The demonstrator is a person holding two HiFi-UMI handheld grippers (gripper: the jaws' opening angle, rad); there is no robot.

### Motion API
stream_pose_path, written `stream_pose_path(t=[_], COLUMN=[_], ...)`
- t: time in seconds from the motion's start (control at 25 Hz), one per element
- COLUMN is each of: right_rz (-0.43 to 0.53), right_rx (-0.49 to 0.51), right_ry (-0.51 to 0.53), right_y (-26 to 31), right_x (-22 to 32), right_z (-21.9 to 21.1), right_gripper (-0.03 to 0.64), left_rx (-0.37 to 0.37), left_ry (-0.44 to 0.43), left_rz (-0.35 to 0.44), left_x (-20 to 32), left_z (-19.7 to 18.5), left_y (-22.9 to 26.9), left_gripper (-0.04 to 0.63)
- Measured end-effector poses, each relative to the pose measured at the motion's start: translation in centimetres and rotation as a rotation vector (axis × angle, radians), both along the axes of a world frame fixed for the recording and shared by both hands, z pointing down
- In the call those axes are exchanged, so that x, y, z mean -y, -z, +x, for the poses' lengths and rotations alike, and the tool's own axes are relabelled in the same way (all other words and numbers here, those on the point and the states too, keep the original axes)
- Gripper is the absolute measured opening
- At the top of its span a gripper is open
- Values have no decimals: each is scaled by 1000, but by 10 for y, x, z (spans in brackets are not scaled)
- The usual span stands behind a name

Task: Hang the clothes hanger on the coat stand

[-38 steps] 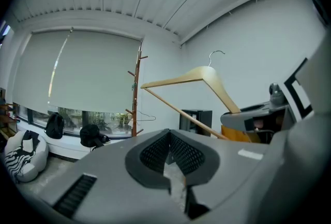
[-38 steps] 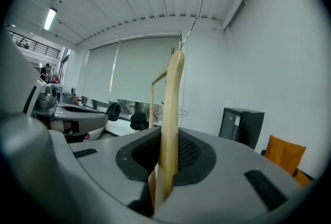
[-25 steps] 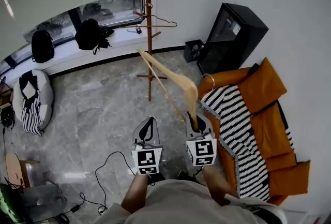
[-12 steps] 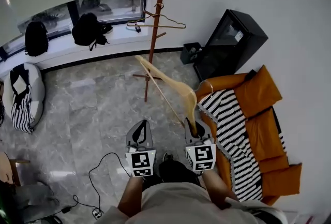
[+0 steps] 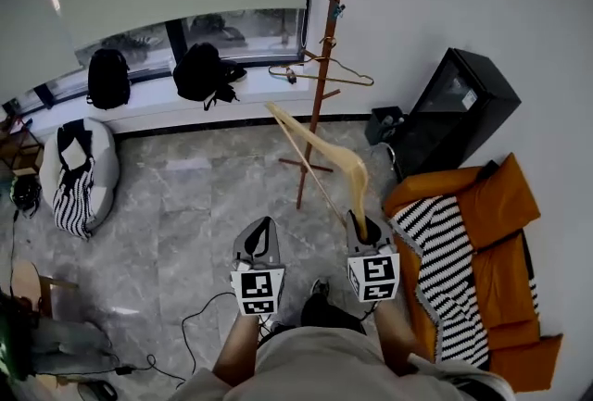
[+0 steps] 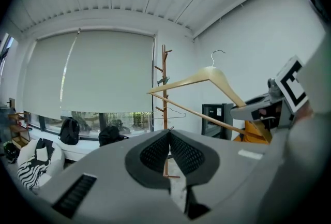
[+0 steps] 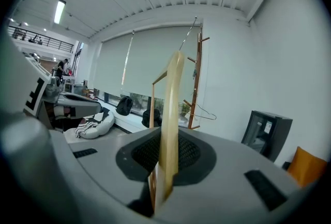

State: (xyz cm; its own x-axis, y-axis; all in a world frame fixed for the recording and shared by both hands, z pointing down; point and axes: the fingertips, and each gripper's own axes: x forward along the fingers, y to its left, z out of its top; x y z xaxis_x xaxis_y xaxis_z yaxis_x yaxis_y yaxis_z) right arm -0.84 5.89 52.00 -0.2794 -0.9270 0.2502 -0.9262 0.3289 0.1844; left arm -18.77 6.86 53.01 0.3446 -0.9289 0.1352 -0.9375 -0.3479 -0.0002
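- my right gripper [image 5: 359,225] clamps one end of the wooden clothes hanger [image 5: 320,144]; in the right gripper view the pads are pressed on the pale wood [image 7: 172,93], which rises edge-on between them.
- the hanger slants up and away from the gripper, its far tip pointing toward the coat stand [image 5: 321,84]; it hangs on no peg.
- my left gripper [image 5: 259,237] is held level beside the right one, well apart from the hanger; its jaws are drawn together at the tips with nothing between them.
- the left gripper view shows the hanger [image 6: 207,75] side-on, metal hook up, in front of the stand [image 6: 164,78].
- the stand's brown pole rises near the room's corner, at the edge of the window blind; a wire hanger [image 5: 324,73] is on one of its pegs.
- bare marble floor [image 5: 185,195] lies open between the grippers and the stand's base.
- tighter on the right: a black cabinet [image 5: 459,107] against the white wall and an orange sofa [image 5: 500,205] with a striped cloth [image 5: 445,251], near the right gripper.
- on the left, two black backpacks [image 5: 109,78] sit on the window ledge, clear of the way.
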Motion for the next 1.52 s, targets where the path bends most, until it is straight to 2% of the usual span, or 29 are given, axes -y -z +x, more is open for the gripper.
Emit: stream_pose_path(t=[0.24, 0.56, 0.72, 0.92, 1.16, 1.52], right_rz=[7, 10, 3, -12, -22, -36], right_rx=[-6, 5, 8, 26, 50, 79], right_ry=[72, 119, 186, 247, 284, 317], right_y=[5, 18, 20, 16, 2, -17], right_x=[50, 108, 133, 159, 183, 206], right_z=[9, 41, 52, 58, 70, 63], right_gripper=[34, 34, 34, 34, 34, 34], left_rx=[6, 24, 24, 19, 16, 35], left_ry=[-24, -72, -63, -20, 26, 36], left_rz=[3, 20, -5, 8, -35, -92], left_x=[51, 114, 137, 162, 177, 199], left_z=[26, 85, 107, 116, 129, 121], left_y=[7, 21, 22, 25, 12, -13], left_gripper=[11, 11, 11, 11, 11, 11])
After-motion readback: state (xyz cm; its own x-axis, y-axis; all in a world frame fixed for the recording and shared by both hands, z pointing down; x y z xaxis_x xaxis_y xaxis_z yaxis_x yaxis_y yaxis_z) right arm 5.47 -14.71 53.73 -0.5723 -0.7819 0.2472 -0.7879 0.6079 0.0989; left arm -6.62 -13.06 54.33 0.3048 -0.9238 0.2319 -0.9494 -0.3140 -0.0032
